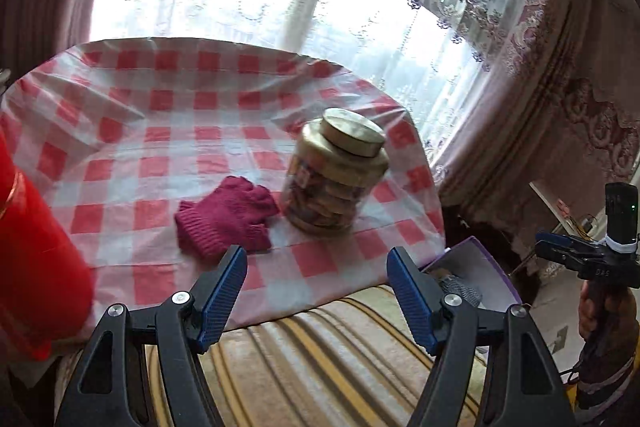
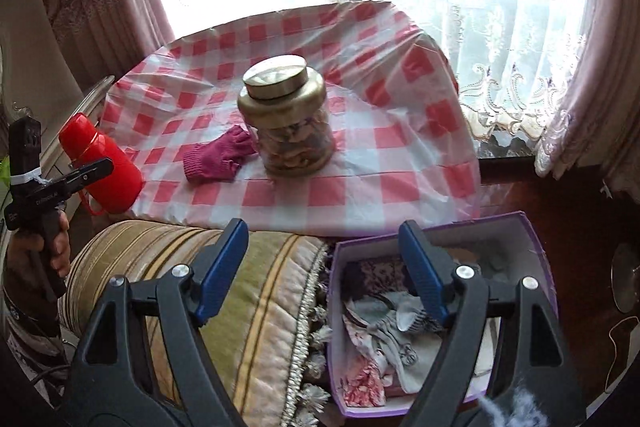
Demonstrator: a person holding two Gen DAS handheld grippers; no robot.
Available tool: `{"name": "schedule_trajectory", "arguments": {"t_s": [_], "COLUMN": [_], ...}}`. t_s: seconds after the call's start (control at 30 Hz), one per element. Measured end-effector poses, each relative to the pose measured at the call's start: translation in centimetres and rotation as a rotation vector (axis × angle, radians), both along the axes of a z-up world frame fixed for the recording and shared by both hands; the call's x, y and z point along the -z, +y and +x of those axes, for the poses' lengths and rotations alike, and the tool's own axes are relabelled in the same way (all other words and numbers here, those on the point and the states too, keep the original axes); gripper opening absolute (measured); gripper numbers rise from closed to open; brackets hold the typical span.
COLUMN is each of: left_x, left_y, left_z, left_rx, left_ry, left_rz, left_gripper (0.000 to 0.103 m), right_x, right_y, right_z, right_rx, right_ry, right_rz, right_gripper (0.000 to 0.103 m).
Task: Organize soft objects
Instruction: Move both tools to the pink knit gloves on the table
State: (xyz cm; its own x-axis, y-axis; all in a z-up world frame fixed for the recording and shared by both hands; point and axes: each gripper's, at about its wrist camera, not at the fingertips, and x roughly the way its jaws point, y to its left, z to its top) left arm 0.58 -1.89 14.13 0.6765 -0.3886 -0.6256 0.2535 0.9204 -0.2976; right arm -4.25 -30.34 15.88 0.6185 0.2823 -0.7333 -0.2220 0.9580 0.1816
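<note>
Right wrist view: we see the right gripper (image 2: 322, 267) with its jaws apart and nothing between them, hanging over the near edge of the purple box (image 2: 532, 231), which already holds a heap of soft cloth pieces (image 2: 384, 339).
Left wrist view: our left gripper (image 1: 316, 291) is also spread wide and empty, its blue pads (image 1: 222, 291) clear of everything.
Task thing: the magenta knit glove (image 1: 224, 215) lies flat on the checked tablecloth (image 1: 168, 151), just beside the gold-lidded jar (image 1: 336, 175); its fingers look to touch the jar's base, though we cannot be sure.
Glove relative to left gripper: ahead of and just beyond the left pad tip, apart from it, slightly to the left of the gap between the jaws.
Glove relative to right gripper: well apart, across the striped cushion (image 2: 240, 291), to the left of the jar.
Risk, jar: in our judgement, a reach from the right side could knock the jar, since it stands so close to the glove.
Risk, cloth: the thin tablecloth is wrinkled and may be pinched up with the glove, dragging the jar.
Risk, bottle: the red bottle (image 2: 100, 163) sits at the table's left edge; a wide swing of the left hand could nudge it off.
</note>
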Motion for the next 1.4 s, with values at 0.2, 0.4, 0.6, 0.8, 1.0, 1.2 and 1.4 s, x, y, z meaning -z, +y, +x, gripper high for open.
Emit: {"name": "schedule_trajectory", "arguments": {"t_s": [0.2, 0.4, 0.6, 0.8, 1.0, 1.2, 1.4], "left_x": [1.8, 4.2, 6.3, 7.5, 8.5, 10.2, 12.4], "left_y": [5.0, 7.0, 8.1, 9.6, 11.0, 11.4, 12.5], "left_z": [0.6, 2.5, 6.0, 10.3, 14.5, 16.3, 16.6], "left_rx": [-0.095, -0.145, -0.190, -0.252, -0.351, -0.389, -0.416], "left_ry": [0.043, 0.126, 0.195, 0.243, 0.274, 0.259, 0.271], "left_rz": [0.026, -0.002, -0.011, -0.037, -0.100, -0.094, -0.100], "left_gripper": [0.073, 0.073, 0.072, 0.067, 0.062, 0.061, 0.055], "right_x": [0.7, 1.7, 3.0, 5.1, 8.1, 11.2, 13.9], "right_y": [4.2, 9.6, 16.1, 22.4, 27.8, 30.9, 32.8], "right_z": [3.0, 6.2, 9.1, 11.9, 13.7, 15.8, 16.6], "right_rx": [-0.063, -0.156, -0.288, -0.396, -0.450, -0.469, -0.464], "right_ry": [0.035, 0.070, 0.099, 0.135, 0.139, 0.153, 0.158], "right_rz": [0.034, -0.021, -0.068, -0.099, -0.171, -0.205, -0.257], "right_gripper": [0.080, 0.080, 0.080, 0.080, 0.080, 0.080, 0.080]}}
